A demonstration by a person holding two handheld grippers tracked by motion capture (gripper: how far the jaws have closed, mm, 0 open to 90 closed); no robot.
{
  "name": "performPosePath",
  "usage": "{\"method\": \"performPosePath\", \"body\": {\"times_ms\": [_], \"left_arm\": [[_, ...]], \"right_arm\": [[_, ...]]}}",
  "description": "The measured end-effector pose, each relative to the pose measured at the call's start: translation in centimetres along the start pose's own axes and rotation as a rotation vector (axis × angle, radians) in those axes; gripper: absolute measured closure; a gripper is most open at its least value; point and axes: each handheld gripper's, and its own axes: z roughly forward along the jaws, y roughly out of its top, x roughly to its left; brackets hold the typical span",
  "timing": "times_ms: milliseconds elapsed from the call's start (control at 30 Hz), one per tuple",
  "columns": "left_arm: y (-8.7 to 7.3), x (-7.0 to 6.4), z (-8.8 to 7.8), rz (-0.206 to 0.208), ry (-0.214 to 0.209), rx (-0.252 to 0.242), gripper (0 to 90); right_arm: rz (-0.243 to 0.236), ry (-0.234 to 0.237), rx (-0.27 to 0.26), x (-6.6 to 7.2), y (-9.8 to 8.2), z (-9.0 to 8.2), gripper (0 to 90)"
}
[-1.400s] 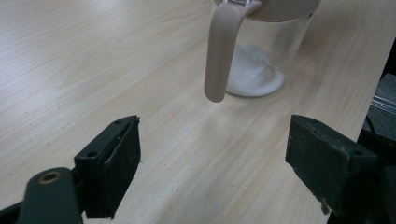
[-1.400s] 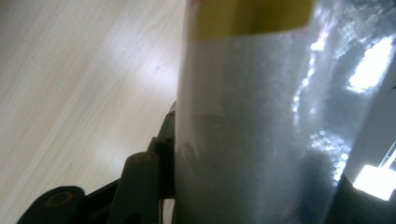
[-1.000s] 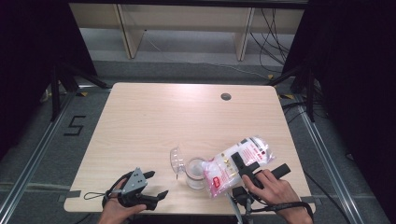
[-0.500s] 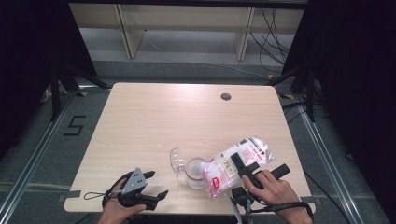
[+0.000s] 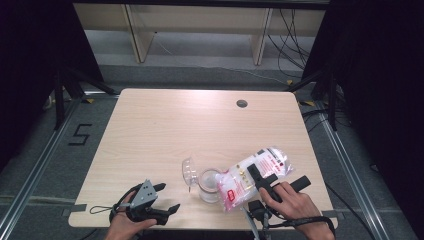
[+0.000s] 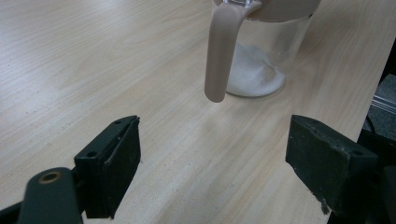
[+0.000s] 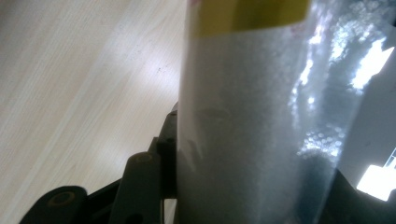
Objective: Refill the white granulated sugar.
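right gripper (image 5: 261, 176): near-right of the worktop (image 5: 165, 130), jaws clamped on the bag — in the right gripper view the film sits pressed between the two black jaws
bag (image 5: 255, 176): clear plastic pouch of white grains with red print, held tilted, low end down-left at the jar's mouth, high end far-right
bag close-up: translucent film (image 7: 252, 121), yellow patch at the top edge
jar (image 5: 209, 184): clear glass, upright near the front edge, just left of the bag's low end — a heap of white grains on its bottom (image 6: 252, 74)
lid (image 5: 189, 171): hinged open, tipped to the jar's left
tab: beige strap (image 6: 223, 51) hangs down the jar's side in the left gripper view
left gripper (image 5: 165, 200): near-left front edge, in the person's hand, jaws wide and holding nothing, pointing right at the jar, well apart from it
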Motion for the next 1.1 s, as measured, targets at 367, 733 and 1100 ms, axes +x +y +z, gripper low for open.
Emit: {"method": "performPosePath", "body": {"times_ms": [367, 733, 1100], "left_arm": [[0.02, -0.06, -0.01, -0.001, 0.002, -0.001, 17.7], [0.02, -0.05, -0.03, 0.001, 0.006, 0.002, 17.8], [-0.04, -0.18, 0.0, -0.028, 0.006, -0.009, 17.7]], "right_arm": [[-0.011, -0.004, -0.006, -0.16, -0.07, -0.05, 60.8], [0.015, 0.016, -0.005, -0.03, 0.1, -0.03, 60.9], [-0.001, 0.001, 0.003, -0.14, -0.08, -0.15, 61.1]]}}
